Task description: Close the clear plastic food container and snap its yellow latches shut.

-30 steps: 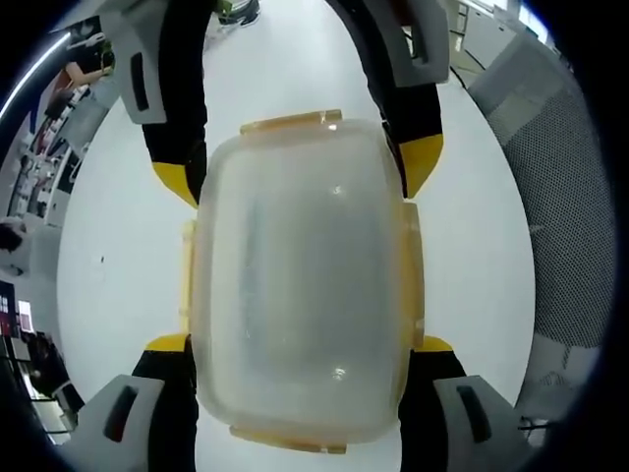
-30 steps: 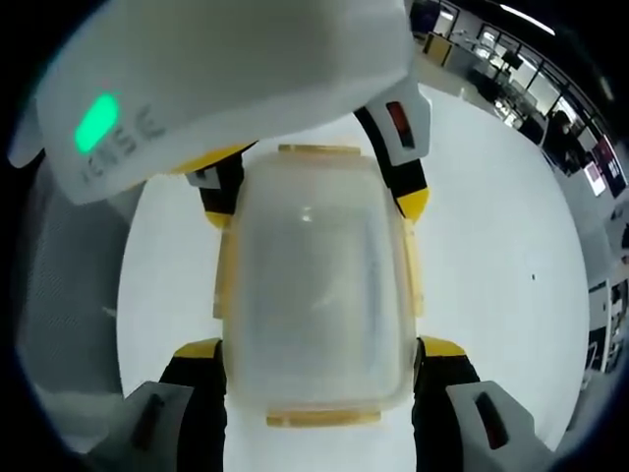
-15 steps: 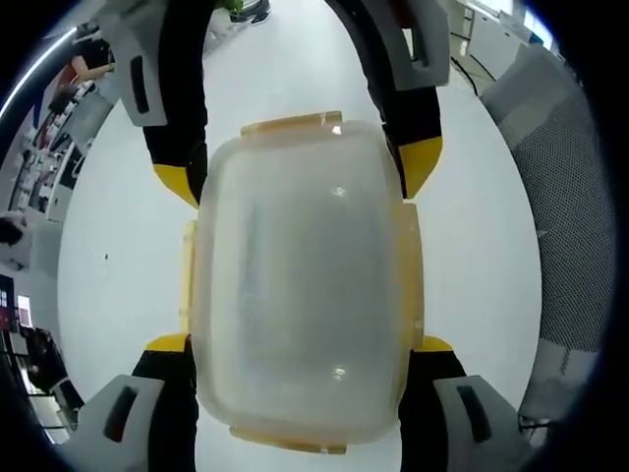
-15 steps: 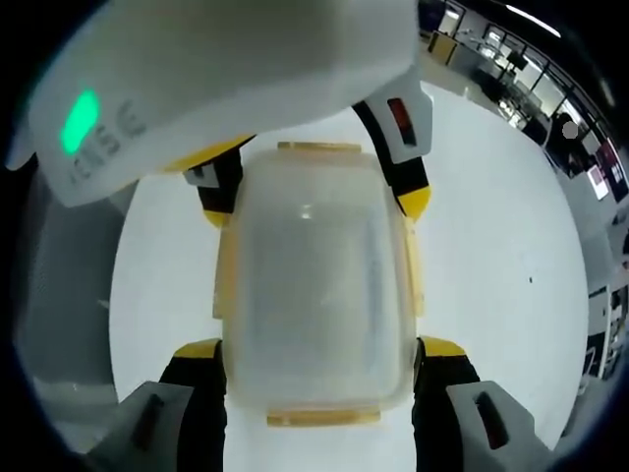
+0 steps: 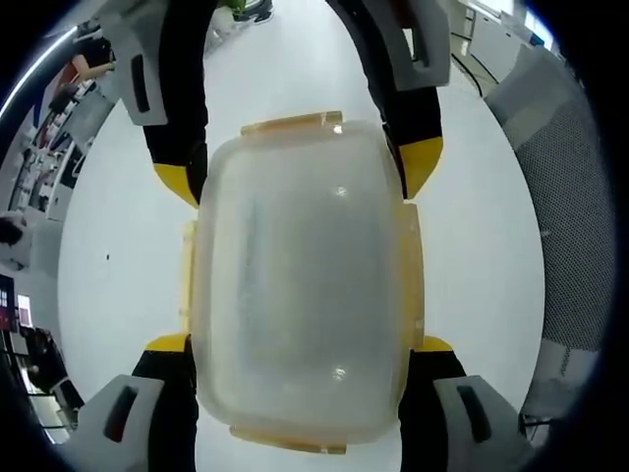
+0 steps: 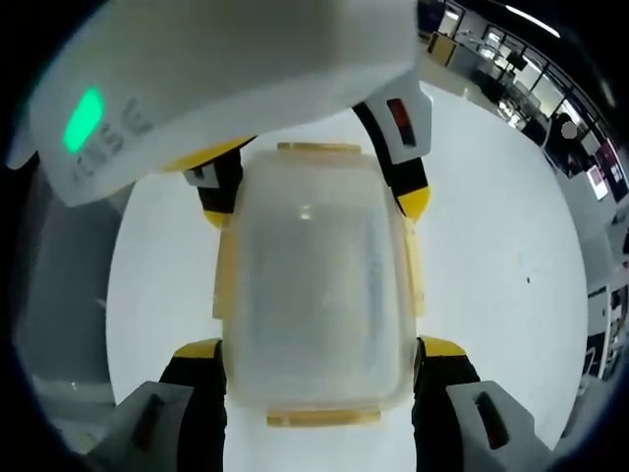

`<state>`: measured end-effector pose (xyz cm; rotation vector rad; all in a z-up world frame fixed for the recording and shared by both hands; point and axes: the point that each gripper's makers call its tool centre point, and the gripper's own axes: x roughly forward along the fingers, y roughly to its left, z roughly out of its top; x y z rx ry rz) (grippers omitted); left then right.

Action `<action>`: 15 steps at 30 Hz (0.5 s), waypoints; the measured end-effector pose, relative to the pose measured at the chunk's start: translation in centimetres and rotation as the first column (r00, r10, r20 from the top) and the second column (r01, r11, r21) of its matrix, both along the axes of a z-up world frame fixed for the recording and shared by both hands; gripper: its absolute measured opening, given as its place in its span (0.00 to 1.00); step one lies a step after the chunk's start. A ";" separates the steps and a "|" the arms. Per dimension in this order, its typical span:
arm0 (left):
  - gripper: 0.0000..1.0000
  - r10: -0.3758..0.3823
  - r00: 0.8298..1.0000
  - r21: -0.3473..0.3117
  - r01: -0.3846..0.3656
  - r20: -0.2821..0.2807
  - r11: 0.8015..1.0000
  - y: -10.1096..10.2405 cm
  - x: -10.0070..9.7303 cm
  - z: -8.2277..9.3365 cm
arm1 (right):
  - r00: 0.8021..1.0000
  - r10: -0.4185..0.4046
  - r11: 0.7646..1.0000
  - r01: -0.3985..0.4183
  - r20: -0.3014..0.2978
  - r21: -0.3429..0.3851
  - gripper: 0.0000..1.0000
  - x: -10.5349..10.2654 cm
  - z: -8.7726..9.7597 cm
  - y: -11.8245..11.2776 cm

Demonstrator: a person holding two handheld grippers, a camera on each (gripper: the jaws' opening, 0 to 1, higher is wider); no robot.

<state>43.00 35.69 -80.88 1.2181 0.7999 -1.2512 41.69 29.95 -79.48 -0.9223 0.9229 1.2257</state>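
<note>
Between both grippers' fingers, lidded container

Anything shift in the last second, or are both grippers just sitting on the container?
Nothing visibly changed. The clear container lies where it did on the white table, lid on, with the left gripper and the right gripper each still straddling it from opposite ends, yellow fingertips against its long sides. The yellow latches look the same.

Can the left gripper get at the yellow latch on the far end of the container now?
Probably not at once: the left gripper straddles the container, and the right gripper flanks the far latch.
</note>
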 end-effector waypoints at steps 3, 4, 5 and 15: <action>0.85 0.000 1.000 0.004 0.000 0.001 1.000 0.0 0.0 0.0 | 1.000 -0.001 1.000 0.001 0.001 0.003 0.78 0.0 0.0 0.0; 0.85 0.001 1.000 0.006 -0.001 0.001 1.000 0.0 0.0 0.0 | 1.000 -0.001 1.000 0.001 0.001 0.003 0.78 0.0 0.0 0.0; 0.85 0.001 1.000 0.006 -0.001 0.001 1.000 0.0 0.0 0.0 | 1.000 -0.001 1.000 0.001 0.001 0.003 0.78 0.0 0.0 0.0; 0.85 0.000 1.000 0.003 0.000 0.001 1.000 0.2 0.5 0.0 | 1.000 -0.003 1.000 0.003 0.003 0.011 0.78 0.3 0.0 0.2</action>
